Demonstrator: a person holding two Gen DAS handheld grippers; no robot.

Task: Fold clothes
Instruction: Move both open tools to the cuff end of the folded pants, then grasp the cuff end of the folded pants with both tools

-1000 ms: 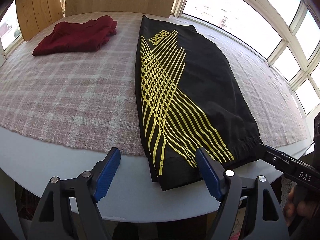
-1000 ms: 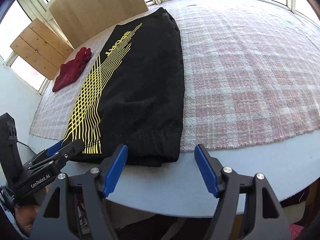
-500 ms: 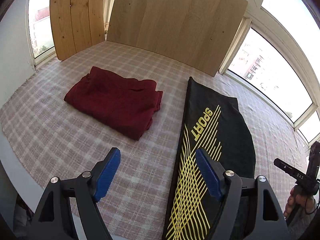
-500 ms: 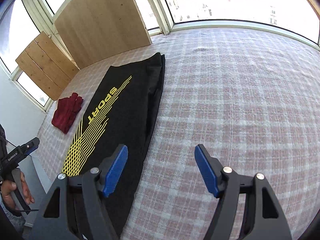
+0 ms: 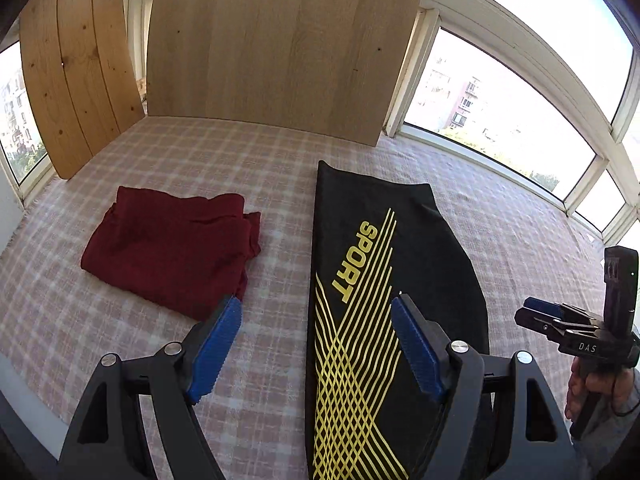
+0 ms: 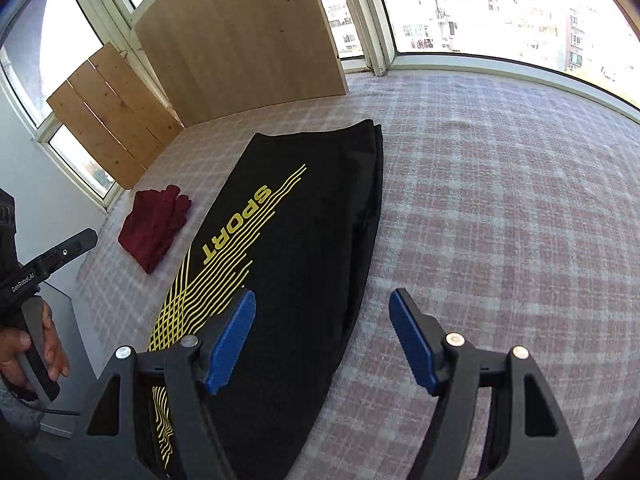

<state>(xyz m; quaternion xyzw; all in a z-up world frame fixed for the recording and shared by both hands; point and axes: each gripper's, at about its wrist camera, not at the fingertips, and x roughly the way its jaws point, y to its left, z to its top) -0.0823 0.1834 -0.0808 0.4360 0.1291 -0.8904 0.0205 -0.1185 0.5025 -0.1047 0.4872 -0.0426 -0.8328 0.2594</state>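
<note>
On the pink checked blanket (image 5: 168, 364), the black trousers (image 5: 384, 248) lie flat and folded lengthwise, their long axis running from the near edge of the surface away toward the wooden boards (image 5: 280, 48) propped against the windows (image 5: 496, 104). Seen from the left wrist, the far end is cut straight across, and the cloth widens toward the viewer. Yellow crossing lines fan along one side, with the word SPORT printed in yellow lengthwise beside them; the rest is plain black and lies smooth, with a doubled fold along the edge on the right wrist's side. A dark red garment (image 5: 172, 252) sits folded in a loose square on the same blanket, well apart from the trousers, toward the boards.

Both tools hang above the blanket and hold nothing. The left gripper (image 5: 316, 356) has its blue pads spread wide, one pad over bare blanket near the red garment, the other over the yellow lines of the trousers. The right gripper (image 6: 324, 344) is likewise wide apart and empty, one pad over the black cloth, the other over bare blanket beside the trousers' edge. Each wrist view catches the other tool off to the side, gripped by the person's hand (image 6: 28, 352).
</note>
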